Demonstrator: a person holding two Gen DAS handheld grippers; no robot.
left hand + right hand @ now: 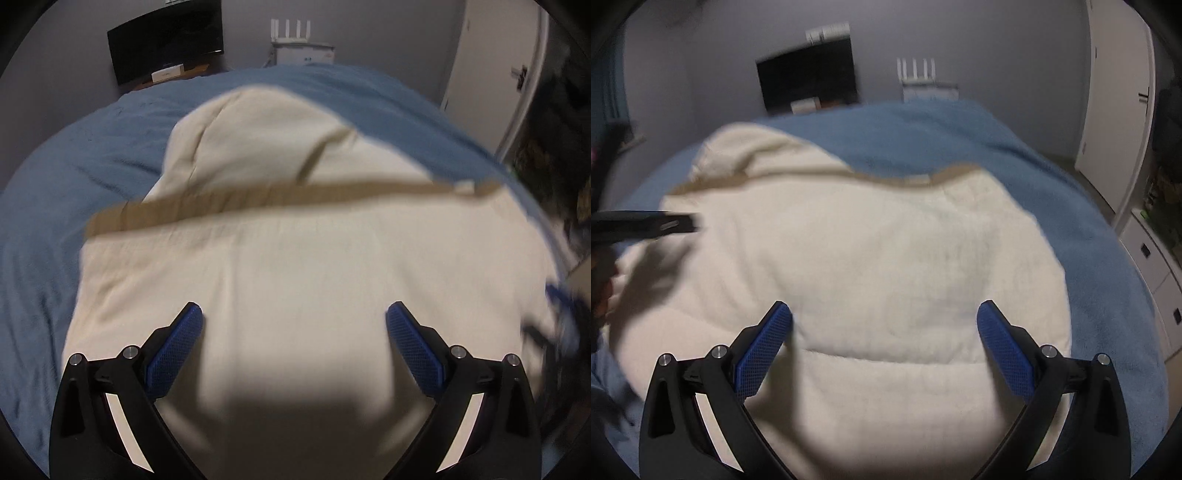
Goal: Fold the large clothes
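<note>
- My left gripper and right gripper both hover with jaws spread wide, gripping nothing
- The cream garment lies folded on the blue bed, tan hem across it
- Risk as I see it: a low pass snags the thick top layer and drags the fold open, or pinches bedding too

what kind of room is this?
Likely a bedroom: a bed with a blue cover holding the cream garment, a dark monitor by the wall, white cabinets alongside.
</note>
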